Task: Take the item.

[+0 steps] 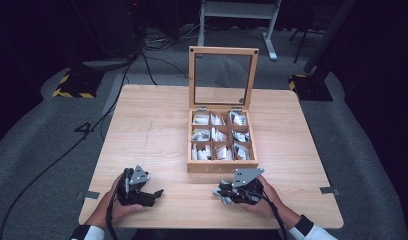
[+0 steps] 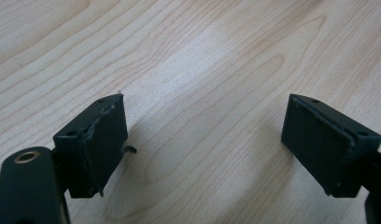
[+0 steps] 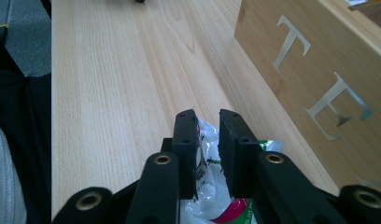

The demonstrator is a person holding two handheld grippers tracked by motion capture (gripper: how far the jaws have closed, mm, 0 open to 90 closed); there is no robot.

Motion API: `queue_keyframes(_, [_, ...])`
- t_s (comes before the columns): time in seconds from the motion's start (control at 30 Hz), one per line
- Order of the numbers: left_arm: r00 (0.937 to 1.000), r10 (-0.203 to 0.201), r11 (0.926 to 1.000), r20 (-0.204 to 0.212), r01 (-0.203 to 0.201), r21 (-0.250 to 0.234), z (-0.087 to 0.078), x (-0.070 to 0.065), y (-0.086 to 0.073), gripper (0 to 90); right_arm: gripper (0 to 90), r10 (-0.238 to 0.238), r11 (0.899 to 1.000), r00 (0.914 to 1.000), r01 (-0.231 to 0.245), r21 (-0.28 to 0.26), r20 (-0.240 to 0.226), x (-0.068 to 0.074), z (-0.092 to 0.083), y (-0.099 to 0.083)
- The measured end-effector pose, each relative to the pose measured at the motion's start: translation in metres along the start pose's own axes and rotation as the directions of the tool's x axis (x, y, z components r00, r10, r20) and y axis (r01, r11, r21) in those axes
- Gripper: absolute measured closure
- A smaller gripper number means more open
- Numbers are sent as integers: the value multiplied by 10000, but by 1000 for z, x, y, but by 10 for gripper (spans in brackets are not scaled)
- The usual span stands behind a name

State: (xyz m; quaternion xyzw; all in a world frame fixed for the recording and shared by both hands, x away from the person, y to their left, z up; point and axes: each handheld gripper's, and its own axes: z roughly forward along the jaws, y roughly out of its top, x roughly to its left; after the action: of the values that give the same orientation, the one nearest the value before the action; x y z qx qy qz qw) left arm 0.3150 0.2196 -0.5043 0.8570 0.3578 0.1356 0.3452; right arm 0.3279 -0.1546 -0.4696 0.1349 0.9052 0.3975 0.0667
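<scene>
In the high view, a pale wooden table (image 1: 157, 130) carries a square wooden box (image 1: 222, 166) with nine compartments of white packets, its glass-paned lid (image 1: 223, 77) standing upright. The left tool (image 1: 148, 196) and right tool (image 1: 223, 192) rest near the table's front edge, each in a hand.

The left gripper view shows that tool (image 2: 205, 140) spread wide over bare wood grain, its flat black pads holding nothing.

The right gripper view shows that tool (image 3: 208, 140) closed to a narrow gap on a crinkled white plastic packet (image 3: 209, 205) with green and red print, just beside the box's lettered front wall (image 3: 314, 70).
</scene>
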Motion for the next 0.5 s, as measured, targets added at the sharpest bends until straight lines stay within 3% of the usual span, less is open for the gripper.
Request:
queue_keyframes(0.27, [10000, -32, 10000, -5, 32, 23, 0, 0, 0, 148, 653, -32, 9995, 10000, 35, -325, 84, -2, -15, -2])
queue_keyframes(0.37, [10000, -27, 10000, -1, 27, 20, 0, 0, 0, 148, 585, -162, 9994, 9998, 164, -290, 61, -4, -24, -4])
queue_keyframes(0.43, [10000, -18, 10000, -1, 18, 12, 0, 0, 0, 148, 548, -361, 9993, 9992, 358, -138, -187, -5, -30, -8])
queue_keyframes(0.5, [10000, -18, 10000, -3, 18, 13, 0, 0, 0, 148, 521, -546, 9985, 9985, 546, 19, -75, -5, -35, -13])
